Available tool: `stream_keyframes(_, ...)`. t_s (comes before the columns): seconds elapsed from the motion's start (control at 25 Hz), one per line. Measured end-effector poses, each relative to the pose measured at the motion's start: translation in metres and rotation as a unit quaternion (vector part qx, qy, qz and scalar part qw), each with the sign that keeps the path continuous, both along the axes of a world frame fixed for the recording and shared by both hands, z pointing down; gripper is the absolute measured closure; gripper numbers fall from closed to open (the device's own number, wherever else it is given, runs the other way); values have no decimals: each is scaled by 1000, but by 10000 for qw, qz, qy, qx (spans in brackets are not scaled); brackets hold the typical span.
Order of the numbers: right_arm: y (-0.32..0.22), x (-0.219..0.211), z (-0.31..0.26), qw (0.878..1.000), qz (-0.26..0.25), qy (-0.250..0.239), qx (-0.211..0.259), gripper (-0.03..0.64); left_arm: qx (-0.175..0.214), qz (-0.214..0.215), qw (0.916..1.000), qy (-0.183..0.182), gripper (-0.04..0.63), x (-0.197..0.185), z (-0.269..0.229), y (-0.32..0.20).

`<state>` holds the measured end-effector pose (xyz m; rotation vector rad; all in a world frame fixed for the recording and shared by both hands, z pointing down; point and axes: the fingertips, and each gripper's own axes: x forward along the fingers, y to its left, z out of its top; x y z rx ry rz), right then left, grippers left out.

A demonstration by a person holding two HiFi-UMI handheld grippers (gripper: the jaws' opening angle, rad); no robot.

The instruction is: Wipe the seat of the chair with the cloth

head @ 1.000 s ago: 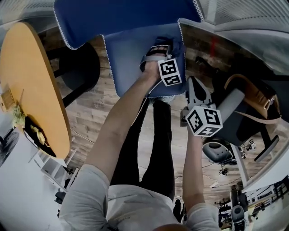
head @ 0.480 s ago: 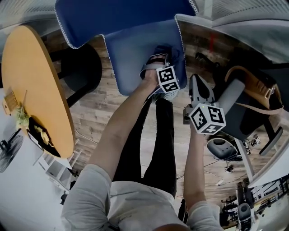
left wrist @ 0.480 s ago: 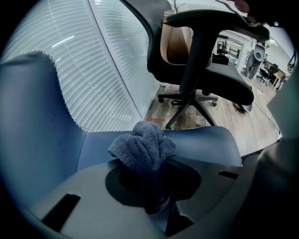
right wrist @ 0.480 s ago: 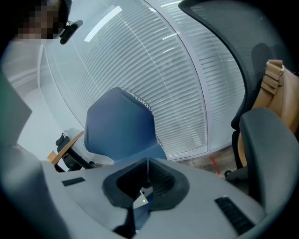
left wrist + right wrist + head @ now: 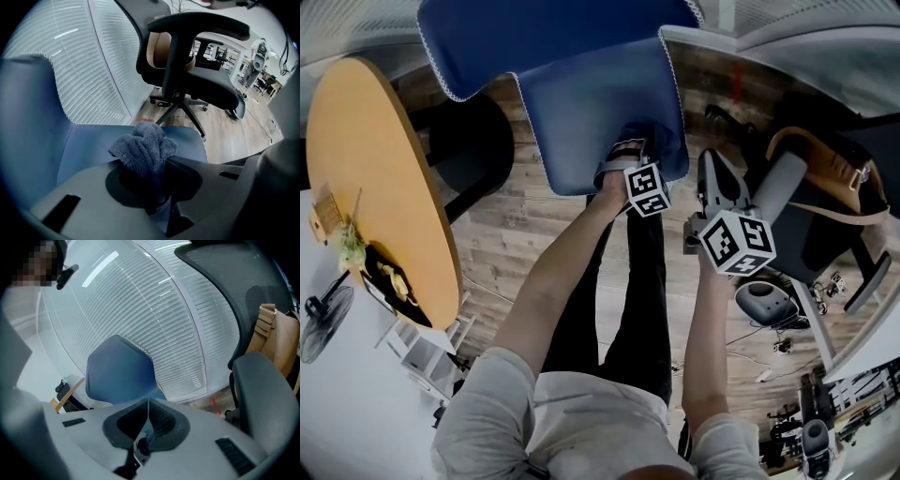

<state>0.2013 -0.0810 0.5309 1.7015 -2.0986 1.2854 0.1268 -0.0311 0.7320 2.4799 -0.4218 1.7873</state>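
1. Plank floor (image 5: pixel 506 234), slatted blinds (image 5: pixel 93 61) behind — round wooden table (image 5: pixel 375 169) off to the left.
2. Left gripper (image 5: pixel 150 187) pinching a grey-blue cloth (image 5: pixel 143 147), low over the blue chair seat (image 5: pixel 591 103), at its front corner.
3. Right gripper (image 5: pixel 146 420) pressed together, empty — beside the seat, apart from it.

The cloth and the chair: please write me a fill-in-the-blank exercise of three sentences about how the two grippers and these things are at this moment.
1. The jaws of the left gripper are ____ on the cloth.
2. The jaws of the right gripper are together and hold ____.
3. The chair seat is ____ in colour.

Missing words: shut; nothing; blue.
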Motion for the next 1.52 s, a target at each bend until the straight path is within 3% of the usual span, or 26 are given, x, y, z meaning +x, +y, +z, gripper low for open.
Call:
stream_keyframes(0.24, -1, 0, -4, 9998, 183, -97, 37, 591, -178, -2, 9998, 24, 505, -5, 2, 33)
stream_keyframes(0.8, 1, -27, 3, 9998, -33, -208, -50, 592, -713, -334, 9964, 304, 505, -15, -4, 78)
stream_keyframes(1.0, 2, -35, 8, 9996, -259, -79, -78, 591, -1445, -273, 9876, 539, 505, -19, -13, 98)
stream_keyframes(1.12, 8, -34, 16, 9991, -402, 23, -142, 591, -1950, 80, 9789, 599, 503, -21, -15, 114)
stream_keyframes(1.24, 13, -31, 26, 9979, -560, 279, -183, 591, -2177, 359, 9735, 597, 500, -26, -14, 111)
stream_keyframes(1.4, 23, -27, 37, 9934, -882, 677, -274, 591, -2271, 305, 9723, 459, 498, -35, -10, 86)
stream_keyframes(1.52, 26, -18, 37, 9934, -825, 730, -316, 591, -2179, 204, 9747, 453, 497, -39, -8, 63)
